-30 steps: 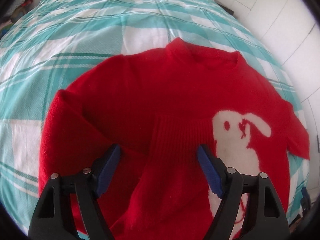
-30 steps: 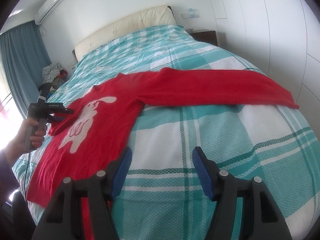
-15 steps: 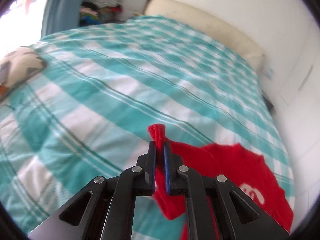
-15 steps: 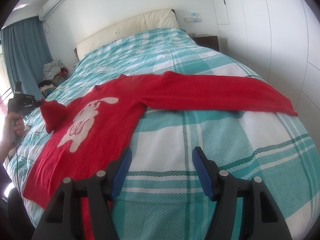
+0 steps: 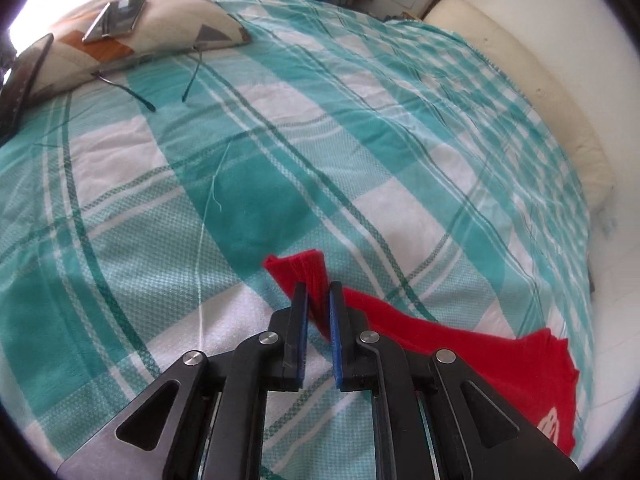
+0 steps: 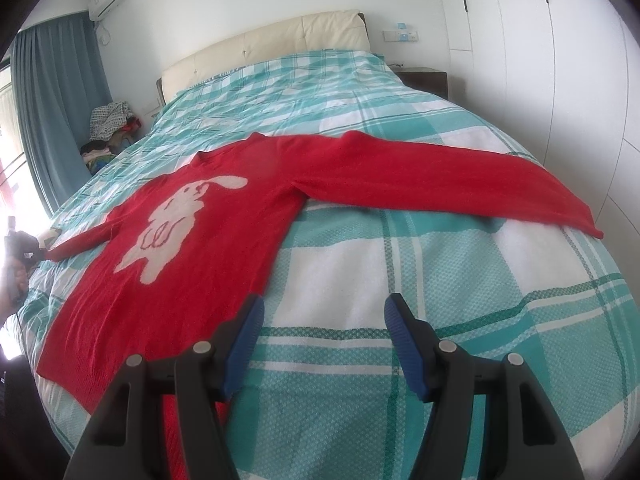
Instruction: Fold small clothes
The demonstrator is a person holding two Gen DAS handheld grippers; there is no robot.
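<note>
A red sweater (image 6: 224,240) with a white rabbit on its front lies flat on the teal checked bed (image 6: 460,304). Its right sleeve (image 6: 440,188) stretches out toward the bed's right edge. The left sleeve (image 6: 80,240) is pulled out straight to the left. Its ribbed cuff (image 5: 300,266) sits between the tips of my left gripper (image 5: 318,292), whose jaws are opening slightly while the cloth still fills the gap. My right gripper (image 6: 324,316) hovers open over bare bedspread beside the sweater's hem, holding nothing.
A patterned pillow (image 5: 168,28) at the bed's left edge carries a phone (image 5: 116,20) and a dark tablet (image 5: 24,76); glasses (image 5: 168,76) lie beside it. A cream headboard (image 6: 272,48), a nightstand (image 6: 424,80), a clothes pile (image 6: 108,120) and a white wardrobe wall surround the bed.
My left gripper closed on the cuff that lay folded on the sweater's body and carried it far out to the left, unfolding the sleeve. The right gripper stayed where it was.
</note>
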